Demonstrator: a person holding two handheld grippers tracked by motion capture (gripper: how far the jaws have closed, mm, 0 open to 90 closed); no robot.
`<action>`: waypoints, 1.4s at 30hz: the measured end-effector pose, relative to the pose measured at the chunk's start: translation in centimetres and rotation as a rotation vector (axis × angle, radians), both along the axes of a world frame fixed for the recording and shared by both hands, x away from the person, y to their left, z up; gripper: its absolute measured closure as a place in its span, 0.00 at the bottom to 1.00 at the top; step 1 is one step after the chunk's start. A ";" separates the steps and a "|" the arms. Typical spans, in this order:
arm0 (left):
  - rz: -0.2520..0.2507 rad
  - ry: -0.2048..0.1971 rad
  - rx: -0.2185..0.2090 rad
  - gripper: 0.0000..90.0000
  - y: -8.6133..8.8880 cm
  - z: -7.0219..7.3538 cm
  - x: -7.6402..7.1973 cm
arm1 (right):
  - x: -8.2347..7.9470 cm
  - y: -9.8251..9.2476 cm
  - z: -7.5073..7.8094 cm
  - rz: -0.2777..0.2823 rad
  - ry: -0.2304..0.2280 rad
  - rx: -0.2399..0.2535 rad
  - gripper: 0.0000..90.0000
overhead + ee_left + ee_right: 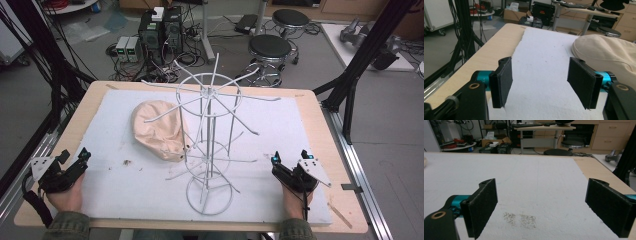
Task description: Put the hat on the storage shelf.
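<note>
A white wire rack (209, 140) with spreading arms stands upright at the middle of the white mat (125, 185). A beige cap (157, 131) lies crown up just left of the rack; its edge fills the right side of the left gripper view (609, 53). My left gripper (75, 159) rests at the mat's near left corner, open, with bare mat between its pads (503, 81). My right gripper (290, 161) rests at the near right, open wide, with nothing between its pads (482, 206).
The wooden table (327, 130) has edges close to both hands. A faint dirty smudge (520, 219) marks the mat ahead of the right gripper. Two black stools (270, 50), electronics boxes (160, 30) and black frame posts (357, 75) stand beyond the table.
</note>
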State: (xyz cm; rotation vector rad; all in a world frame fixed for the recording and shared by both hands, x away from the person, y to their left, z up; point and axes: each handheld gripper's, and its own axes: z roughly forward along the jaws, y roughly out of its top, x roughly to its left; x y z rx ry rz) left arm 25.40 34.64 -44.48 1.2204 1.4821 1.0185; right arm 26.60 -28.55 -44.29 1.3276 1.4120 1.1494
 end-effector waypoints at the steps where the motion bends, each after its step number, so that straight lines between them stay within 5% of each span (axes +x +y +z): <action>1: 0.004 0.007 0.001 0.41 -0.1 0.1 0.1 | 0.0 0.0 0.0 0.001 0.001 0.000 0.11; 7: -0.005 0.035 -0.003 0.41 -0.7 0.9 0.7 | 0.0 0.0 0.0 0.000 0.002 0.011 0.11; 15: -0.115 0.062 0.027 0.41 -2.9 2.4 2.0 | 0.2 0.2 0.1 0.007 0.012 0.030 0.11; 21: -0.169 0.115 0.065 0.40 -4.5 3.8 4.1 | 0.1 0.5 0.5 0.010 -0.005 0.028 0.11; 32: -0.195 0.132 0.091 0.38 -6.1 7.3 8.2 | 0.1 0.4 0.8 0.012 -0.021 0.037 0.11; 42: -0.236 0.132 0.052 0.34 -7.1 7.8 10.8 | 0.1 0.7 1.4 0.032 -0.042 0.037 0.11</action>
